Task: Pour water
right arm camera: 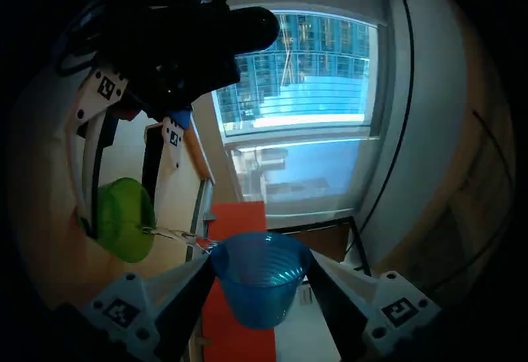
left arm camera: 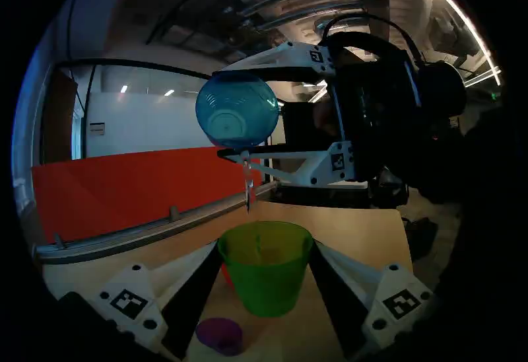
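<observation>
My left gripper (left arm camera: 266, 276) is shut on a green cup (left arm camera: 266, 266), held upright above the wooden table (left arm camera: 343, 230). Over it hangs a blue cup (left arm camera: 236, 111), tipped on its side in my right gripper (left arm camera: 245, 111), and a thin stream of water (left arm camera: 248, 187) falls from its rim toward the green cup. In the right gripper view the blue cup (right arm camera: 261, 286) sits between my right gripper's (right arm camera: 261, 289) fingers, water (right arm camera: 175, 234) runs from its lip to the green cup (right arm camera: 122, 220), and the left gripper (right arm camera: 119, 217) holds that cup.
A small purple cup (left arm camera: 220, 334) stands on the table below the green one, and something red (left arm camera: 226, 273) sits behind it. An orange partition (left arm camera: 132, 187) with a metal rail runs along the table's far edge. A large window (right arm camera: 300, 104) lies beyond.
</observation>
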